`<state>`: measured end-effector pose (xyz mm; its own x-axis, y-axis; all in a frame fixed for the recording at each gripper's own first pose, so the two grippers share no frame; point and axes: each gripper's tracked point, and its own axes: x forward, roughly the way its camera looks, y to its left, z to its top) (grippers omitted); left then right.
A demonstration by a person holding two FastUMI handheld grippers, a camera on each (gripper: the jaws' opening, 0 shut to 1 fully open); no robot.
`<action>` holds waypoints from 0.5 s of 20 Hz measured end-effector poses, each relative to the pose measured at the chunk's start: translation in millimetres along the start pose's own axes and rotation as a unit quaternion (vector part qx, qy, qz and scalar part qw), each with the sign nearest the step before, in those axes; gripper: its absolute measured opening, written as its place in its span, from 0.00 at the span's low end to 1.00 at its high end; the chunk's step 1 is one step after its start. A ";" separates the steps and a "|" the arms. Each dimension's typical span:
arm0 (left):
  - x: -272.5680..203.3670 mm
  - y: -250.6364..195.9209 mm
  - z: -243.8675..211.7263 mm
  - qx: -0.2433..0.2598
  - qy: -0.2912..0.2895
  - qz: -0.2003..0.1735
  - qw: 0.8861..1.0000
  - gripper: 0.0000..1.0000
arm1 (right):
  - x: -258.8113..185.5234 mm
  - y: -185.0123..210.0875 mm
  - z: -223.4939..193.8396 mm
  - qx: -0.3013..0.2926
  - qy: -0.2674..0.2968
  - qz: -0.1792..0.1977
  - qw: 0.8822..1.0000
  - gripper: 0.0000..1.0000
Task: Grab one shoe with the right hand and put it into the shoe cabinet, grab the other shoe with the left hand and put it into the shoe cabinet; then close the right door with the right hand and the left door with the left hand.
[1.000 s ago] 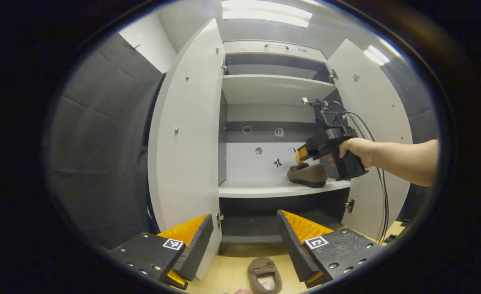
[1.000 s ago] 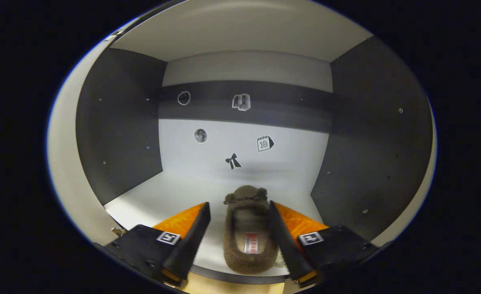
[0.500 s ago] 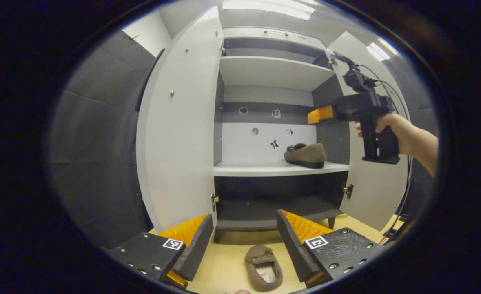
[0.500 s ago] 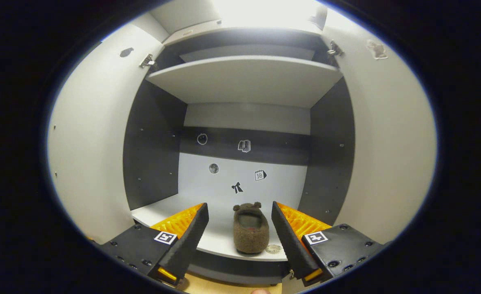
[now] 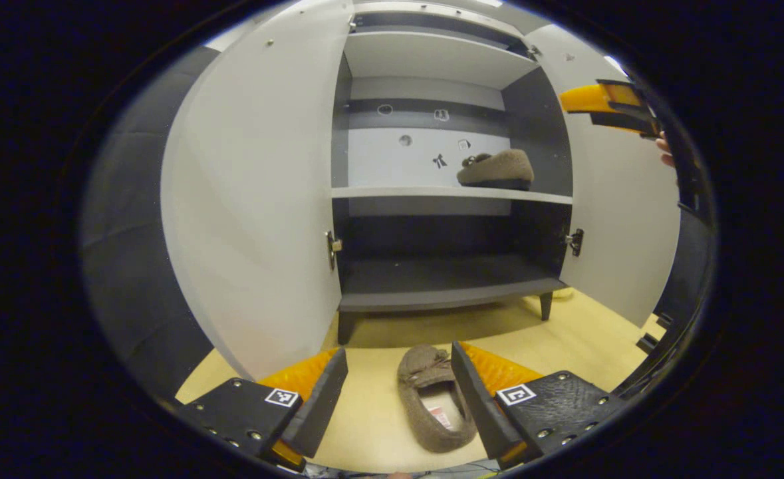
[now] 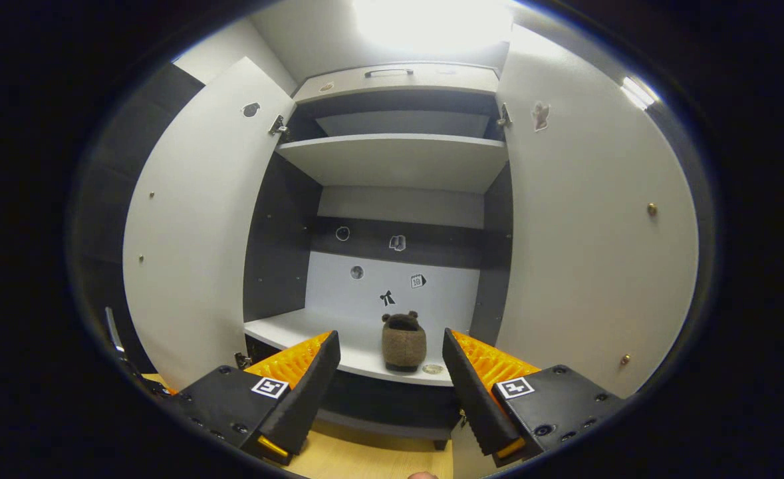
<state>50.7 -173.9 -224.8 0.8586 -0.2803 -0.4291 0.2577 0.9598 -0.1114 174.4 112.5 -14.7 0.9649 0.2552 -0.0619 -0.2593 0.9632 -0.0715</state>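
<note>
Your left gripper (image 5: 398, 392) is spread wide over the floor shoe (image 5: 431, 399); your right gripper (image 6: 392, 386) gapes empty, other shoe (image 6: 403, 342) sits near the shelf's (image 6: 285, 329) front edge.

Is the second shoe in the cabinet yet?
No. That shoe lies on the floor between the left claw's open fingers; the other shoe is shelved.

Brown fuzzy shoe (image 5: 431, 399) on yellow floor (image 5: 584, 339); white-doored, dark-lined cabinet (image 6: 392, 159).
</note>
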 end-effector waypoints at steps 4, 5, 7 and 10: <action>24.5 -7.3 -48.3 0.002 0.061 -0.010 0.998 0.92 | -29.3 2.4 -17.8 0.019 0.021 0.011 1.000 0.96; 30.6 -6.8 -59.0 0.004 0.075 -0.009 0.997 0.92 | -33.0 -0.5 -21.9 0.015 0.025 0.006 1.000 0.98; 39.1 -6.9 -80.7 0.005 0.110 -0.015 0.994 0.92 | -41.0 2.6 -28.4 0.018 0.028 0.013 0.999 0.98; 53.3 -2.0 -103.6 -0.001 0.142 -0.011 0.990 0.92 | -50.6 -2.8 -43.4 0.025 0.047 0.006 0.999 0.98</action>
<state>50.0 -189.3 -340.3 0.6941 -0.2859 -0.6607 0.2731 0.9537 -0.1258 124.5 93.2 -54.5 0.9528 0.2605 -0.1557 -0.2667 0.9636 -0.0201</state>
